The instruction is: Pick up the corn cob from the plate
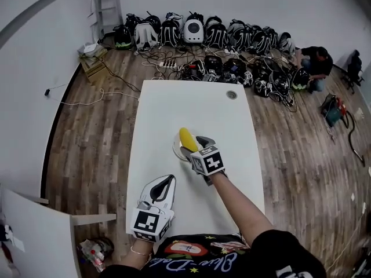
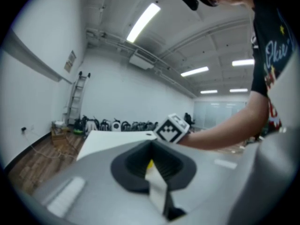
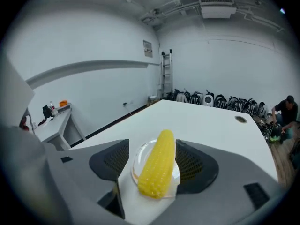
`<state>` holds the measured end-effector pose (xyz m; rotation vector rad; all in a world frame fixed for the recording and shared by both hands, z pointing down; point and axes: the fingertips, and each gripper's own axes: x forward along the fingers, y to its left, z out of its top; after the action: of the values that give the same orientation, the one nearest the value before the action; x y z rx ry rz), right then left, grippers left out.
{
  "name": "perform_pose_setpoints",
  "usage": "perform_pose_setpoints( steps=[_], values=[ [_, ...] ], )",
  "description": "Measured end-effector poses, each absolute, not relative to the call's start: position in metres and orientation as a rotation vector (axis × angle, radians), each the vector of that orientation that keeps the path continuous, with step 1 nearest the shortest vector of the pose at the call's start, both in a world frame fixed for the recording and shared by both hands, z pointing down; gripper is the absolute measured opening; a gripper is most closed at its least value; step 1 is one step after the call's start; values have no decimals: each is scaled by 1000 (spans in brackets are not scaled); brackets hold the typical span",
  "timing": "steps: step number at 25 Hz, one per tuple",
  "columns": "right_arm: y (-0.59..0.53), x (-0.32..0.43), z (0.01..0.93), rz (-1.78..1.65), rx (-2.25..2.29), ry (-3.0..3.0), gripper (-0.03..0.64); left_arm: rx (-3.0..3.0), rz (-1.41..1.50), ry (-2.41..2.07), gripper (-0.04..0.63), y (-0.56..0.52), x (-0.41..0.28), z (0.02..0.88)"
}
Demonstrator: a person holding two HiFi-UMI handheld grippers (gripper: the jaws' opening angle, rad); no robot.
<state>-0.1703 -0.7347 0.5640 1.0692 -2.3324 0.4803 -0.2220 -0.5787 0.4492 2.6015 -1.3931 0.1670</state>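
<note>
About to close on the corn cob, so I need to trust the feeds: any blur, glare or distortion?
Right gripper view: corn cob and plate sharp, evenly lit, walls bowed by fisheye. Left gripper view: soft throughout, left tool blurred up close, ceiling lights glaring. Head view: clear, table evenly lit, floor edges curved by the wide lens.

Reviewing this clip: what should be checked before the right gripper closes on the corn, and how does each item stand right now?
1. Corn cob lies on the plate: ok.
2. Right gripper jaws apart, one on each side of the cob: ok.
3. Pads pressing on the cob: not ok, no grip yet.
4. Left gripper away from the plate, jaws together, nothing in them: ok.
</note>
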Motion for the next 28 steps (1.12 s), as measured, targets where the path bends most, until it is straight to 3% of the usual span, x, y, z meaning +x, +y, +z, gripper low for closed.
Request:
perform_pose_setpoints(
  steps=[16,28],
  values=[
    [-776,-184,635,507,955,-2089,273,2504,119,-1355,0,-633,-247,480],
    [-720,-148,546,662,1148,-2452,270,2542,166,-1421,0,-621,-226,465]
  ],
)
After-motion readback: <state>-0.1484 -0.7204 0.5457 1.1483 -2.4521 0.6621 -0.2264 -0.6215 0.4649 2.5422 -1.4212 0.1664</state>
